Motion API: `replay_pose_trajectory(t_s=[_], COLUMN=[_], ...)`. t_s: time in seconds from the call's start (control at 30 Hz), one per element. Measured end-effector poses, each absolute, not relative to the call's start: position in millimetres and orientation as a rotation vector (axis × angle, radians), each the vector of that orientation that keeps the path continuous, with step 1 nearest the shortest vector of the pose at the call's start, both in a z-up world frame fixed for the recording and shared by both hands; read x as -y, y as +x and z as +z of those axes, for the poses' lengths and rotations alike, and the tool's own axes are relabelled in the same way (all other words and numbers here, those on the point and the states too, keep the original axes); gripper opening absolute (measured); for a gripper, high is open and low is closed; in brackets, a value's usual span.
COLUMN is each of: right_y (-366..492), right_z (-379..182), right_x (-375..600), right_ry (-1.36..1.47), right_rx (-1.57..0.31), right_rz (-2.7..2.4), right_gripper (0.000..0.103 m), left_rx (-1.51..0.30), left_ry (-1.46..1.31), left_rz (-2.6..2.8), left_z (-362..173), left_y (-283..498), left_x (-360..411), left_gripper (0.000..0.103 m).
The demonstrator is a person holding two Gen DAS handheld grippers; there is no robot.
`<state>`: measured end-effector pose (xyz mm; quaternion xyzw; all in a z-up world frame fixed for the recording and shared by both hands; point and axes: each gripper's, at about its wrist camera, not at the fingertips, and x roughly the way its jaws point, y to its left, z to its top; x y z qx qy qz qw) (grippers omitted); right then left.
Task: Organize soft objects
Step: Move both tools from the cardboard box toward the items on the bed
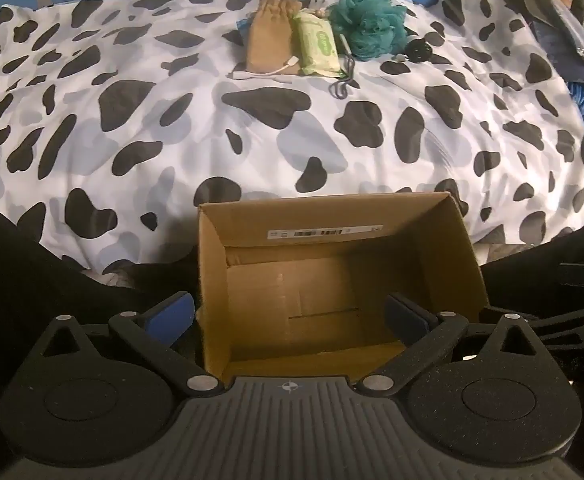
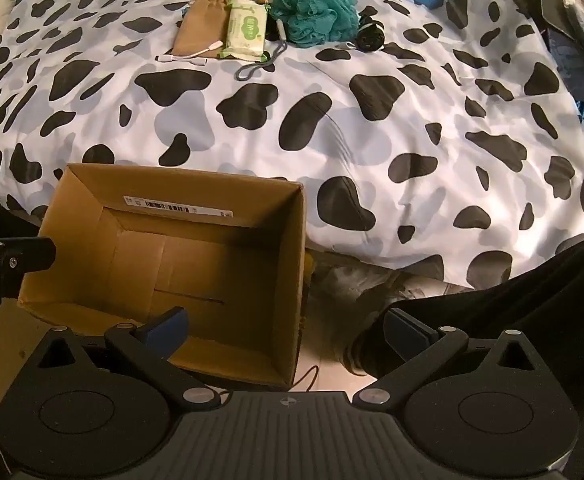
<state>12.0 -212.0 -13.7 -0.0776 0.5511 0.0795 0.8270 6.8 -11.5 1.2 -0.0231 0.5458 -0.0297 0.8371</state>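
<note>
The left gripper (image 1: 288, 318) has its blue-padded fingers spread wide and holds nothing; in its own view they straddle the near left wall of the open brown cardboard box (image 1: 212, 272), one pad outside it and one over the bare interior, and whether either pad touches the card cannot be told. The right gripper (image 2: 286, 330) is just as wide open and empty, its fingers hanging over the box's (image 2: 292, 280) near right corner and the floor beside it.

The box stands at the near edge of the bed, against the white duvet with black cow patches (image 1: 172, 128). Nothing lies inside it but a barcode label on the far wall.

The soft things sit in a tight row near the far edge of the duvet: a tan drawstring fabric pouch (image 1: 268, 42), a pale green pack of wet wipes (image 1: 317, 46) touching it, and a teal mesh bath pouf (image 1: 371, 24) just beside that.

The likely trouble lies in that crowding. A white cable (image 1: 268, 72) lies across the pouch's near end and a grey looped cord (image 1: 343, 80) trails by the wipes, so a grab could snag one and drag it along. A small black round object (image 1: 417, 50) sits close against the pouf. The light box could also tip or slide if a finger knocks its wall on the way out.
</note>
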Motion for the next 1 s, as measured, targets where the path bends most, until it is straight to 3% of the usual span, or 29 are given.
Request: replay_pose_trajectory(t_s=[0.47,1.0], right_y=[17,36], right_z=[-5,10], right_x=[235,219], right_ry=[-0.015,0.033], right_rx=[-1.129,-1.113], right_rz=[0.204,0.216], right_gripper=[0.103,0.103], left_rx=[-1.172,-1.148], left_ry=[0.03,-0.069], left_rz=[-0.073,-0.097], left_z=[-8,-2], left_y=[6,7], left_x=[28,5], left_gripper=[0.103,0.103])
